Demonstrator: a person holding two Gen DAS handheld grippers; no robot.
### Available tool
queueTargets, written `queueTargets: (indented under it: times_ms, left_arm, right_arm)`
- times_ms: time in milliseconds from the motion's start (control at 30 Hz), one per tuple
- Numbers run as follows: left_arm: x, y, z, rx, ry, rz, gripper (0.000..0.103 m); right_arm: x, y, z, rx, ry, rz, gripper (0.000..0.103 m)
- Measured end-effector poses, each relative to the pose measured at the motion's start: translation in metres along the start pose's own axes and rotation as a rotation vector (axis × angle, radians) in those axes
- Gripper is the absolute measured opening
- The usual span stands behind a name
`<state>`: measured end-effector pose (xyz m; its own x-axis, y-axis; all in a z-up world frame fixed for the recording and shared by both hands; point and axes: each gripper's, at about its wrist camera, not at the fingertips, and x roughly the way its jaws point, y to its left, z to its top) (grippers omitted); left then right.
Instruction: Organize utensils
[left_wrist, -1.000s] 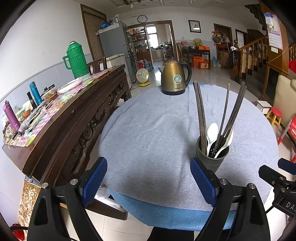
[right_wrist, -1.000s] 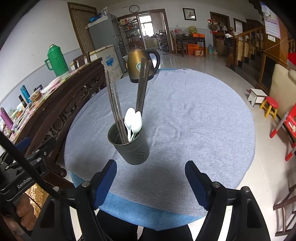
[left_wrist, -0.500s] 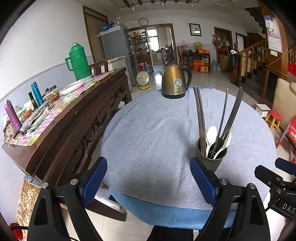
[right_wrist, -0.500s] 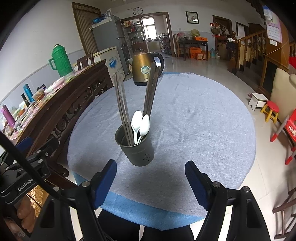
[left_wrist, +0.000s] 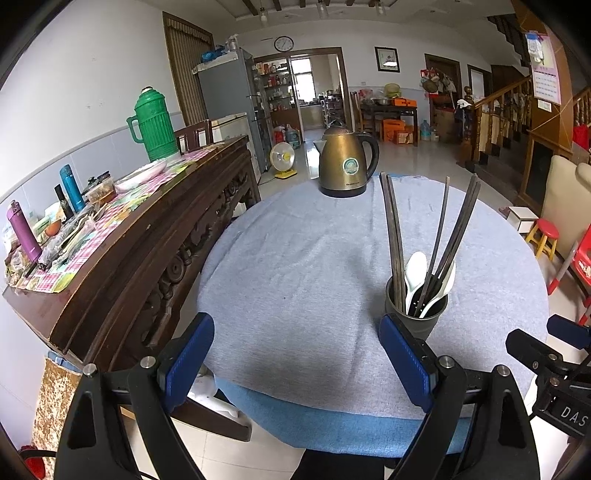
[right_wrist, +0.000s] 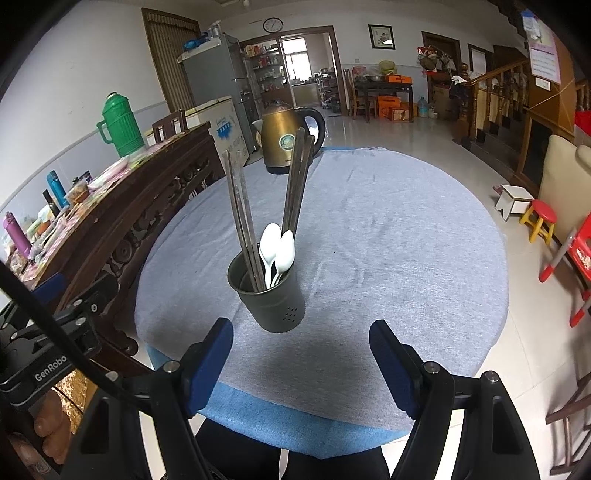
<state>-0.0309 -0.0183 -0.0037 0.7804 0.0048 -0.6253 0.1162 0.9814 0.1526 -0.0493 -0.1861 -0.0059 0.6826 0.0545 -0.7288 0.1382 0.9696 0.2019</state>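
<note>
A dark metal utensil holder (right_wrist: 271, 302) stands on the round table's grey cloth (right_wrist: 388, 236), near the front edge. It holds several dark chopsticks (right_wrist: 295, 184) and white spoons (right_wrist: 280, 247). It also shows in the left wrist view (left_wrist: 415, 317), with chopsticks (left_wrist: 393, 236) and spoons (left_wrist: 413, 273) in it. My left gripper (left_wrist: 295, 365) is open and empty, back from the table's front edge, left of the holder. My right gripper (right_wrist: 301, 369) is open and empty, just in front of the holder.
A bronze electric kettle (left_wrist: 345, 162) stands at the table's far side. A dark carved sideboard (left_wrist: 147, 236) with a green thermos (left_wrist: 155, 125) and bottles runs along the left. A red stool (right_wrist: 541, 218) and stairs are at the right.
Both grippers have pulled back and up from the table, so the holder looks smaller and farther. Both stay open and empty. The holder has not moved.
</note>
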Motion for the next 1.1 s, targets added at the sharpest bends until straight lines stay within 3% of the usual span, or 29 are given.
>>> queueTargets:
  times_ms: [1100]
  left_arm:
    - [0.009, 0.006, 0.003, -0.013, 0.014, 0.006, 0.091]
  right_arm:
    - [0.006, 0.011, 0.01, -0.034, -0.026, 0.013, 0.079]
